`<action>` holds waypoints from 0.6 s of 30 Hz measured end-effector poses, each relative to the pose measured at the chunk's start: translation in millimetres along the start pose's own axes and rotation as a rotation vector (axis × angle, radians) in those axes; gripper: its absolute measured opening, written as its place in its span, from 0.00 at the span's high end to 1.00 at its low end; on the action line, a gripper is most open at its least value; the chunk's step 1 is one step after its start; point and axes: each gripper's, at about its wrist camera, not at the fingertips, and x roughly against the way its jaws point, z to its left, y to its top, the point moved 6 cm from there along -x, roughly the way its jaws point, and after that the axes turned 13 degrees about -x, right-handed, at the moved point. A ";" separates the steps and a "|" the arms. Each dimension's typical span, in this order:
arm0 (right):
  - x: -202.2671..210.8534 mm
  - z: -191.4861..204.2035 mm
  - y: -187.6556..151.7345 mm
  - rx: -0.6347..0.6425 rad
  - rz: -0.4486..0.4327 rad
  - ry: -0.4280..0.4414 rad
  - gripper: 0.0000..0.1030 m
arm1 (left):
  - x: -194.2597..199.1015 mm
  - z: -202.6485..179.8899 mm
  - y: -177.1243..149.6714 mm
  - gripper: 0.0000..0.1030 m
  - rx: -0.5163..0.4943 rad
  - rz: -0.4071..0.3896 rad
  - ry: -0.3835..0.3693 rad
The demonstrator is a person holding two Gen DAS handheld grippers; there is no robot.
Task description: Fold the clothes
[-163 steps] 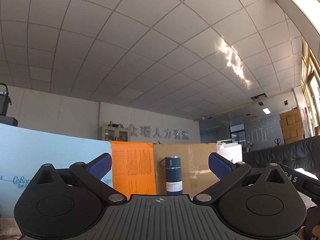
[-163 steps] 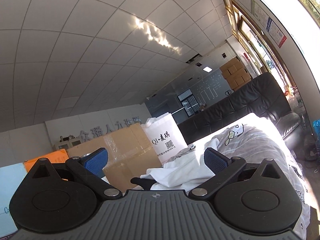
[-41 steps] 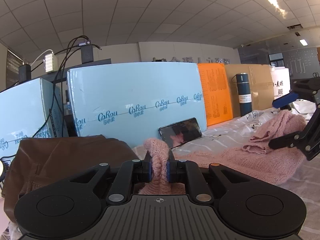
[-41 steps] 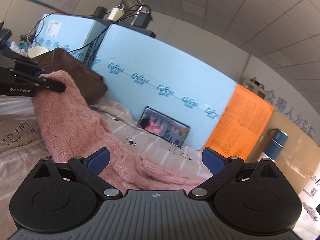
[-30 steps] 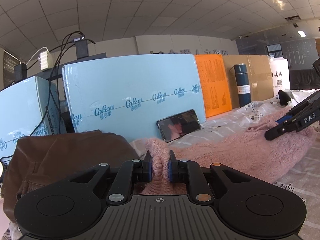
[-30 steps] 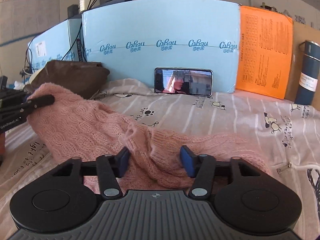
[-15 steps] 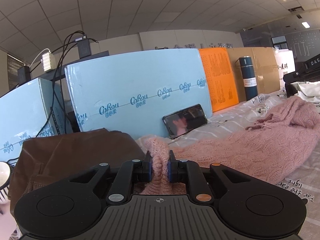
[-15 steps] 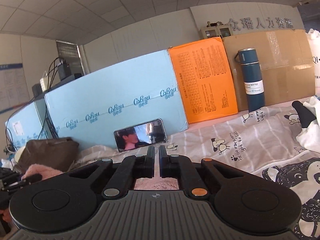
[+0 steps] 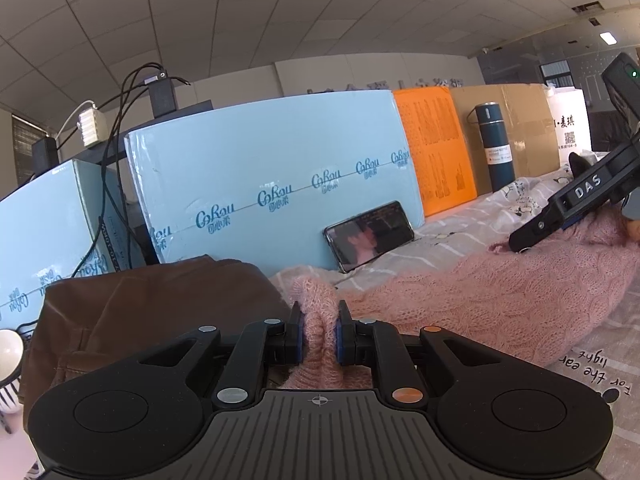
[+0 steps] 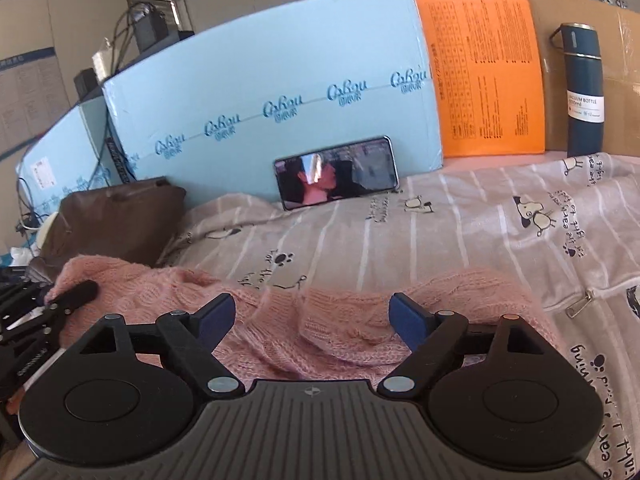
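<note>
Pink knit sweater [image 10: 344, 320] lies across the printed bedsheet [image 10: 460, 232], judged soft, light, stretchy, best taken at hem or cuff: left tool [image 9: 319, 336] pinches one bunched end, right tool [image 10: 312, 316], just opened, straddles the knit without pressing.

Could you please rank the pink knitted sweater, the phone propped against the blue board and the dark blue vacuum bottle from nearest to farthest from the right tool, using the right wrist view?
1. Pink knitted sweater, between the open tool's fingers.
2. Phone, centre, leaning on the blue board.
3. Dark blue vacuum bottle, far right, by the cardboard.
</note>
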 end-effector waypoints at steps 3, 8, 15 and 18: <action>-6.1 -16.0 -5.8 -0.021 -0.034 -0.069 0.62 | -1.1 0.5 -0.5 0.86 0.005 0.002 -0.004; 21.1 -46.1 10.8 -0.166 -0.135 -0.038 0.86 | 1.1 1.5 4.6 0.87 0.011 -0.019 -0.001; 74.7 -83.4 89.3 -0.290 -0.430 -0.107 0.87 | -9.9 13.3 52.8 0.88 -0.025 -0.150 0.044; 87.5 -104.0 125.5 -0.339 -0.502 -0.150 0.87 | -21.9 25.3 81.4 0.88 -0.034 -0.222 0.087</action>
